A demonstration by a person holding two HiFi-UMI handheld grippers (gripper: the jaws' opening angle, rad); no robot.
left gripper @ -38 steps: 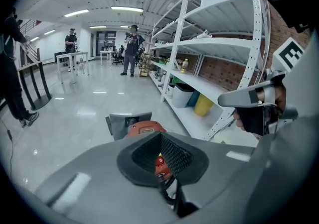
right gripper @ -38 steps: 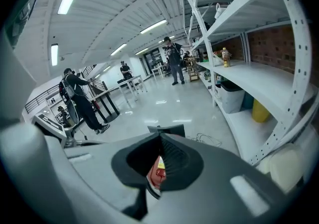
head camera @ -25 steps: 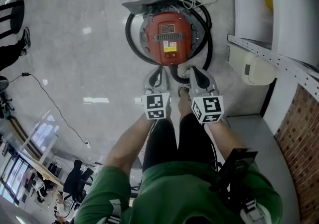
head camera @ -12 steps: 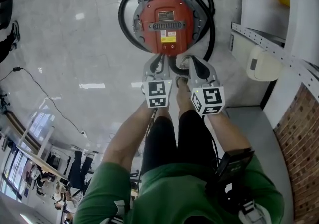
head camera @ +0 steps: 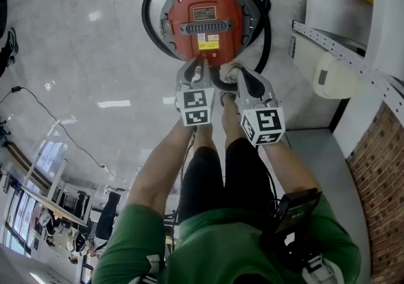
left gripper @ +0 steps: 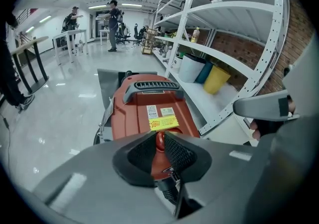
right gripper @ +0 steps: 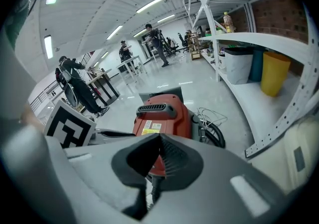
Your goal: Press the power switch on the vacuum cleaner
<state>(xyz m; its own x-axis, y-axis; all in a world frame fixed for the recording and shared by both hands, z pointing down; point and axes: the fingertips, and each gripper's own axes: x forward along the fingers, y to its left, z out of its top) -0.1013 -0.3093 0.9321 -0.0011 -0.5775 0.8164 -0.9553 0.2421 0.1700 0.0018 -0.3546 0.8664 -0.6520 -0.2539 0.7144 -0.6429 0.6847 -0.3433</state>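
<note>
Head view: red vacuum cleaner stands on the glossy floor near the top edge, with a black hose looped round its body. The left gripper has its tips at the near rim of the red housing. The right gripper is just beside it, tips over the hose below that rim. White shelf rack at right.

Left gripper view: left gripper jaws drawn together save a thin slit, with red housing showing through it. Vacuum cleaner directly ahead, yellow label just past the tips. Power switch not distinguishable.

Right gripper view: right gripper jaws closed tip to tip, nothing held. Vacuum cleaner beyond them.
</note>
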